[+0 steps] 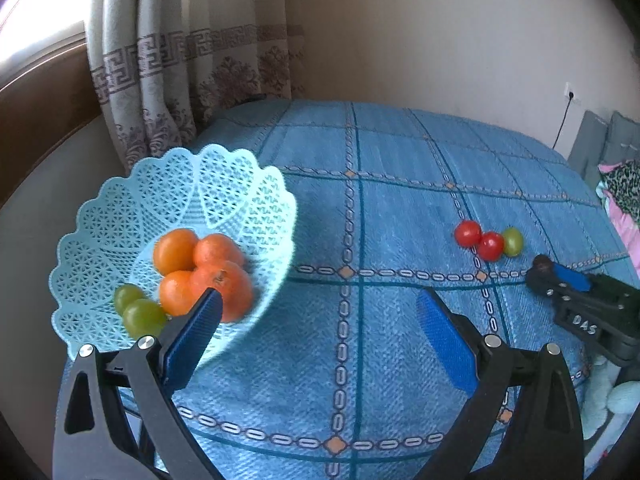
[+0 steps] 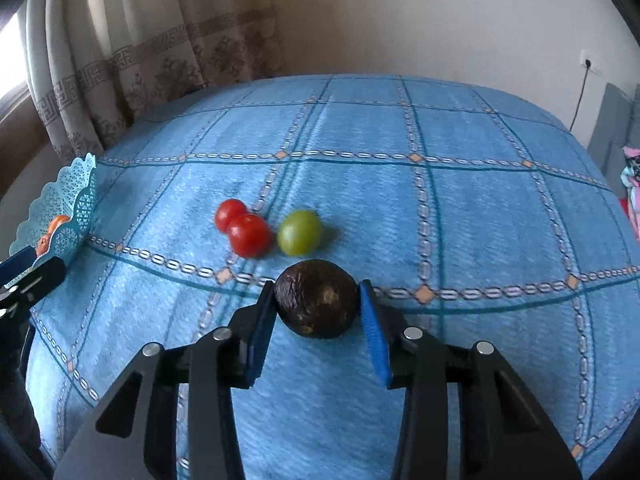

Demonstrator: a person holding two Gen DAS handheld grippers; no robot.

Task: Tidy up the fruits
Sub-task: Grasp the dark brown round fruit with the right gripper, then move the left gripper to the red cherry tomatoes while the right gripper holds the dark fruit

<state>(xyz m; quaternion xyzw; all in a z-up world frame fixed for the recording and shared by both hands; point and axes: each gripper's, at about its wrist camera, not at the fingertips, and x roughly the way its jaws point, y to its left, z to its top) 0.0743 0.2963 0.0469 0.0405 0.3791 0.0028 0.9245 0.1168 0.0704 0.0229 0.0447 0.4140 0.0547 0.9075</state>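
Note:
A pale blue lattice basket (image 1: 120,216) stands at the table's left edge, holding several oranges (image 1: 200,268) and two green grapes (image 1: 138,310). My left gripper (image 1: 318,300) is open and holds nothing, its left finger over the basket's near rim. Two red tomatoes (image 2: 242,228) and a green grape (image 2: 300,232) lie together on the blue cloth. Just in front of them my right gripper (image 2: 317,288) is shut on a dark brown round fruit (image 2: 316,304). The left wrist view shows the right gripper (image 1: 546,270) to the right of the tomatoes (image 1: 478,238).
A blue checked tablecloth (image 2: 440,220) covers the round table. Patterned curtains (image 1: 160,80) hang behind the basket. At the far right are a wall socket with a cable (image 2: 586,64), grey cushions (image 1: 600,148) and pink cloth (image 1: 624,200).

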